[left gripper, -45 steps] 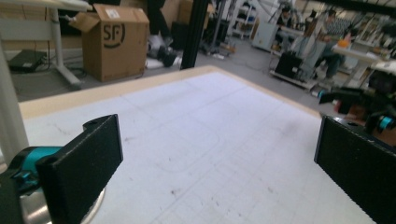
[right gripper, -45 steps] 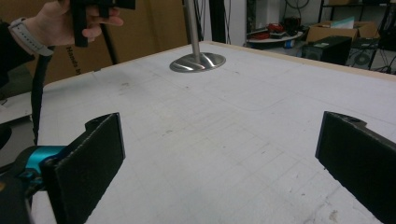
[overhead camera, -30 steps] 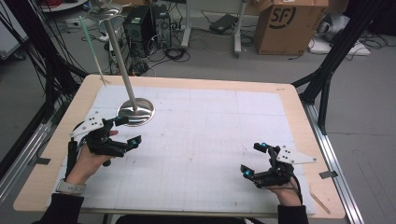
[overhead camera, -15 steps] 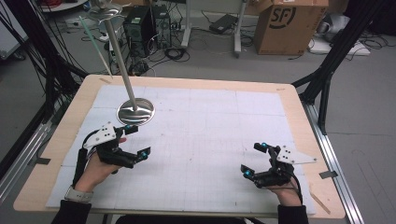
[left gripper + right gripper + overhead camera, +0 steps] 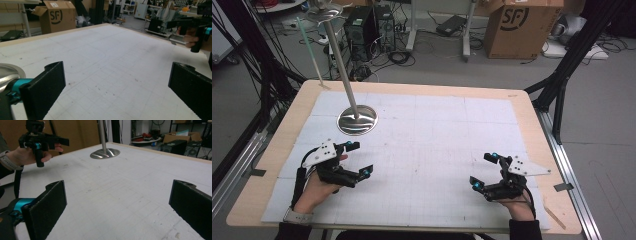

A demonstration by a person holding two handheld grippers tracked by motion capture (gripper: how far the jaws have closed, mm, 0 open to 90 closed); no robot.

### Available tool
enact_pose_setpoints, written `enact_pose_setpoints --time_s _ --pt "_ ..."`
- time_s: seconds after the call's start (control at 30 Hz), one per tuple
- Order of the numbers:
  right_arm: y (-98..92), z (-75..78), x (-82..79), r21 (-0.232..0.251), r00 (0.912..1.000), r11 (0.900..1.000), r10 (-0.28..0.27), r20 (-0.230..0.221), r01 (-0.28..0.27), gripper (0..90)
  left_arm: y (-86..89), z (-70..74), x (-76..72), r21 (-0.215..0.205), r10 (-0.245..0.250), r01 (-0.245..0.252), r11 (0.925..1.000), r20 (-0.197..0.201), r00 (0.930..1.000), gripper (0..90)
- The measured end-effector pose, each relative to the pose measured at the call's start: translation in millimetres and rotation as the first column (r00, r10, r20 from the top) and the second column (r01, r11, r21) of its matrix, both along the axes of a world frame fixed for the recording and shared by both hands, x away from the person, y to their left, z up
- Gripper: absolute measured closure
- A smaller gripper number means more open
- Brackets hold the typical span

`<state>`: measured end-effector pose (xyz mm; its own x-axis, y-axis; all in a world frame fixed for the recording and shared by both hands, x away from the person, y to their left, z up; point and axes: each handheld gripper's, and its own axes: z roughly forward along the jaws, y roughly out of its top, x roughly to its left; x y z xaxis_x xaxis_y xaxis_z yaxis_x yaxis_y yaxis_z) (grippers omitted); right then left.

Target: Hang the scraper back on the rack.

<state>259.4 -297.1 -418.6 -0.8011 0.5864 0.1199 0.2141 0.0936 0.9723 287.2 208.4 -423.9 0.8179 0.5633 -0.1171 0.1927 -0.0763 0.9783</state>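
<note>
**Pale wood worktop, steel stand at the left, both grippers released**

Pale wood frames the worktop (image 5: 532, 107), and a white gridded mat (image 5: 437, 145) covers nearly all of its top, leaving a bare margin of board on every side. In the high view the mat carries faint pencil-like lines and little else.

On the far left part of the mat stands a polished metal stand (image 5: 357, 120): a round, shiny base resting flat on the mat, with a thin pole rising from its middle and leaning toward the back left in that view, topped by a smaller round disc. From the right gripper view the same stand shows far across the mat, its base flat and its pole running up out of the picture. In the left gripper view an edge of the base appears at the left margin, just behind the left jaw.

The left gripper (image 5: 359, 159) hovers near the stand, on the near side of its base and apart from it, held in the person's left hand (image 5: 314, 187). Its jaws stand wide apart with nothing between them but mat.

The right gripper (image 5: 484, 170) sits well apart from the stand, over the near right part of the mat, held in the right hand (image 5: 517, 205). Its jaws are likewise spread wide and empty.
</note>
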Motion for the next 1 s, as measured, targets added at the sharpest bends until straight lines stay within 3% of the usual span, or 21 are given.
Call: enact_pose_setpoints --time_s 0.17,0.47,0.6,0.77,1.0 --pt "-0.3 -0.6 0.1 0.004 1.0 1.0 -0.002 0.002 0.002 0.4 1.8 -4.1 -3.2 -0.006 -0.001 0.001 1.0 0.0 1.0 1.6" --pt "-3.0 -4.4 0.6 0.014 0.9999 1.0 -0.012 0.003 0.012 0.4 2.5 -10.3 -11.8 -0.003 0.008 -0.008 1.0 0.043 0.9991 1.7" --pt "-6.6 -5.1 1.0 0.02 0.9998 1.0 -0.019 0.006 0.019 0.3 2.0 -13.1 -15.0 0.021 0.029 -0.03 0.9993 0.044 0.9986 1.7" --pt "-10.3 -4.3 0.1 0.04 0.9995 0.999 -0.029 0.014 0.029 0.3 5.7 -14.5 -19.4 -0.004 0.025 -0.025 0.9997 0.057 0.9981 1.7" --pt "-7.2 -5.8 1.3 0.025 0.9997 1.0 -0.018 0.015 0.017 0.3 15.3 -13.3 -22.7 -0.052 0.032 -0.029 0.9982 0.069 0.9971 1.6"
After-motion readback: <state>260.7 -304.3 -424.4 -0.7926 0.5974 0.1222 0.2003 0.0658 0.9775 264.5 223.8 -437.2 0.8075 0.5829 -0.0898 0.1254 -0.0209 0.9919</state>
